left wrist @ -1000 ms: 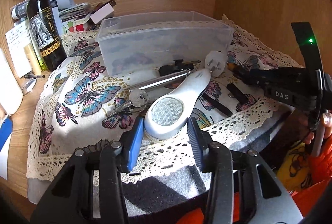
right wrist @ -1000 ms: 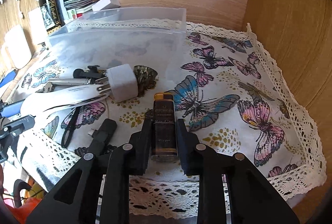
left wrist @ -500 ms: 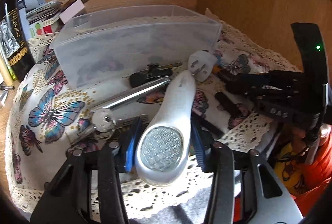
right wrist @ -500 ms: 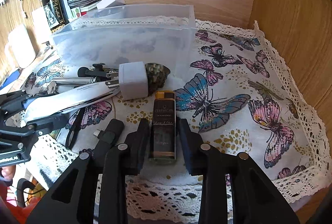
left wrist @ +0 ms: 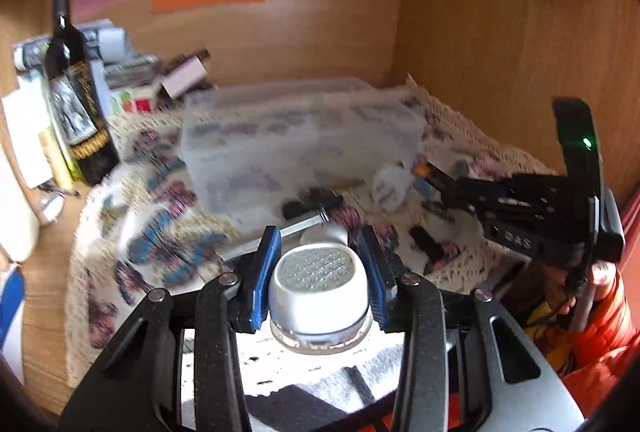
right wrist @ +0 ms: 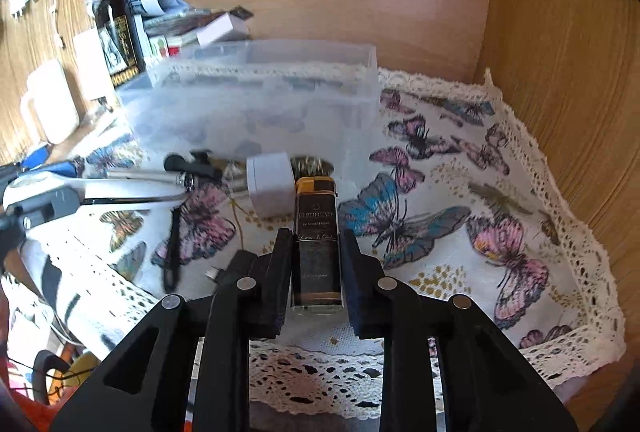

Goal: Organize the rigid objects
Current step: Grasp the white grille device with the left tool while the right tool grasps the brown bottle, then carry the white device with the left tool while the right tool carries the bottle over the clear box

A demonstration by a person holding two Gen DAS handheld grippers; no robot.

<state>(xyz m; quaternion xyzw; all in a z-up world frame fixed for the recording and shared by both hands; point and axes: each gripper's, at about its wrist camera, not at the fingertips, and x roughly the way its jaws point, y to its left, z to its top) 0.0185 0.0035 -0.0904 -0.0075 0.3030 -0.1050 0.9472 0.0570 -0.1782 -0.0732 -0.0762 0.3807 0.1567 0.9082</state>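
Across the left wrist view, blurred: dark wine bottle with gold label (left wrist: 76,104) upright at far left, frosted clear plastic bin (left wrist: 300,140) mid-cloth, and the right gripper (left wrist: 436,180) seen from the side at right, something amber at its tip. Only here visible head-on: white plastic torch with a round dimpled lens (left wrist: 318,296), lens end toward the camera. Left gripper (left wrist: 318,272) clamped on that torch, blue pads (left wrist: 264,272) pressed to both sides.

Across the right wrist view, sharper: torch handle (right wrist: 100,188) and left gripper at the far left edge, silver metal rod (right wrist: 148,176) and black clip (right wrist: 192,162) beside it, white square wall plug (right wrist: 270,188) just before the bin (right wrist: 256,104), butterfly-print lace-edged cloth (right wrist: 460,216) spreading right. Between the black fingers (right wrist: 280,272): dark rectangular bottle with an amber cap (right wrist: 318,244), cap end touching the plug. Right gripper (right wrist: 318,272) closed against both sides of it.
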